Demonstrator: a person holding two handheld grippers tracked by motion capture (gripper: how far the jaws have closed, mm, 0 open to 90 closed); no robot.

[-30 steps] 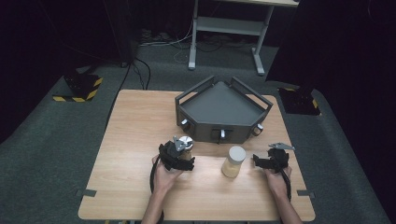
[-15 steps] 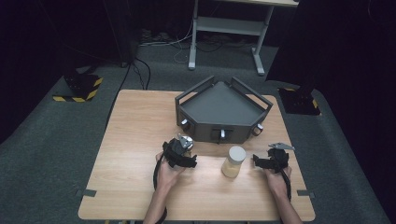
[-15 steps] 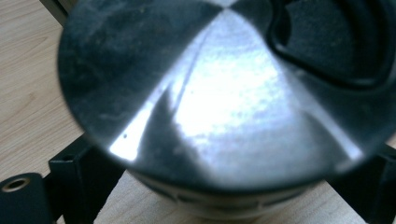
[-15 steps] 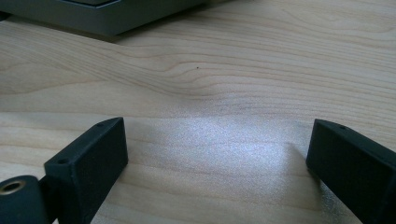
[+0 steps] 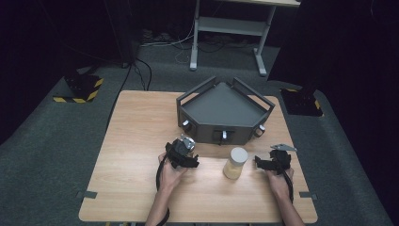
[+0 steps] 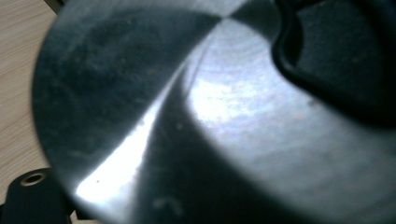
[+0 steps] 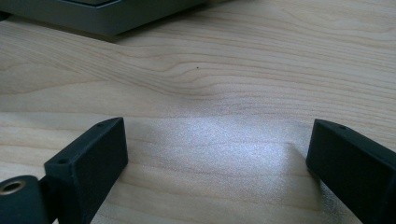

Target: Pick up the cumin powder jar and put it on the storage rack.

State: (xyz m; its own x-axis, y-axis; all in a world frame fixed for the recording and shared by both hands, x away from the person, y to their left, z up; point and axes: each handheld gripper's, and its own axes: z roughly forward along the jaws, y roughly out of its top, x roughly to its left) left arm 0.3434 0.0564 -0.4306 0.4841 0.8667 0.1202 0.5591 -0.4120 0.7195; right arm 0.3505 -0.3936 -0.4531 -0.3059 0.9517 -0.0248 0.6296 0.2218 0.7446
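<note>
Dark studio, one lit wooden table.

Table: pale wood grain, lit from above, tape tabs at its near corners. Floor: grey-green carpet, shading off to black at the far edges. Far side: grey metal desk frame with two legs and a low shelf, a tangle of cables beneath it. Far left: black-and-yellow hazard-striped block. Far right: a second striped block beside dark drapes.
</note>
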